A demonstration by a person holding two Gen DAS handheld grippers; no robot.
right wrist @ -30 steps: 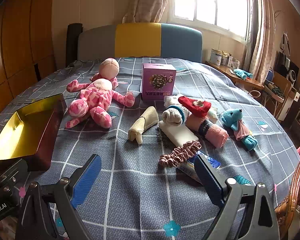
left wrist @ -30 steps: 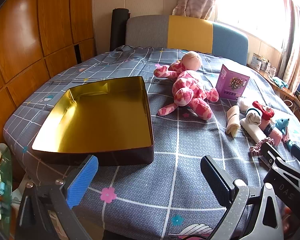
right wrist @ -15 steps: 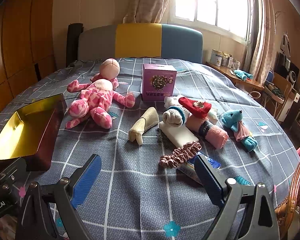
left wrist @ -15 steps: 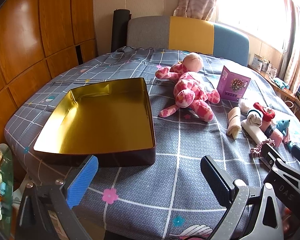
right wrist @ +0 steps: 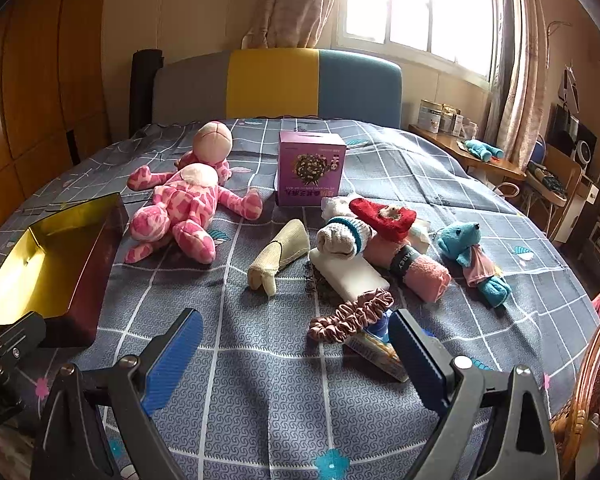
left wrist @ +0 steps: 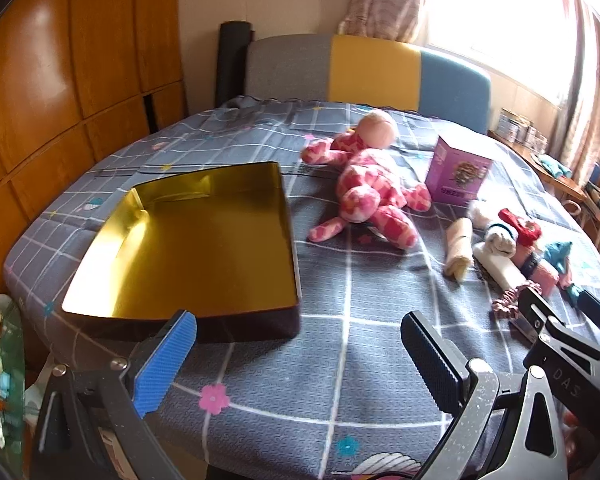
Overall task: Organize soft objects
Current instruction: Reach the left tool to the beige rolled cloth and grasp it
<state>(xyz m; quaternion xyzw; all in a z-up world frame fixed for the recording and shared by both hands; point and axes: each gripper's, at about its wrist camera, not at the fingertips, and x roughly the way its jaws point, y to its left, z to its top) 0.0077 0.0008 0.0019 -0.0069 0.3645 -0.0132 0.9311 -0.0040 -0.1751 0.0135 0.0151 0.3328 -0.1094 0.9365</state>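
An empty gold-lined tray [left wrist: 172, 268] [right wrist: 40, 264] lies on the left of the grey checked tablecloth. A pink spotted plush doll [left wrist: 370, 188] [right wrist: 184, 204] lies in the middle. To its right sit a cream rolled cloth [right wrist: 278, 256], a rolled sock [right wrist: 342, 236], a red sock [right wrist: 384, 216], a pink rolled towel [right wrist: 416, 268], a white block [right wrist: 350, 274], a pink scrunchie [right wrist: 350, 314] and a blue plush toy [right wrist: 470, 252]. My left gripper [left wrist: 298, 356] stands open just short of the tray's near wall. My right gripper [right wrist: 296, 356] stands open near the scrunchie, holding nothing.
A purple carton [right wrist: 310, 172] [left wrist: 458, 176] stands upright behind the soft things. A flat packet [right wrist: 376, 350] lies under the scrunchie. A grey, yellow and blue sofa back [right wrist: 276, 84] rises beyond the table. A side table [right wrist: 476, 156] and a wicker item [right wrist: 596, 384] are at right.
The left gripper has lifted and drawn back slightly, so the tray and doll sit a little lower in its view. The right gripper has barely moved. Both stay open.
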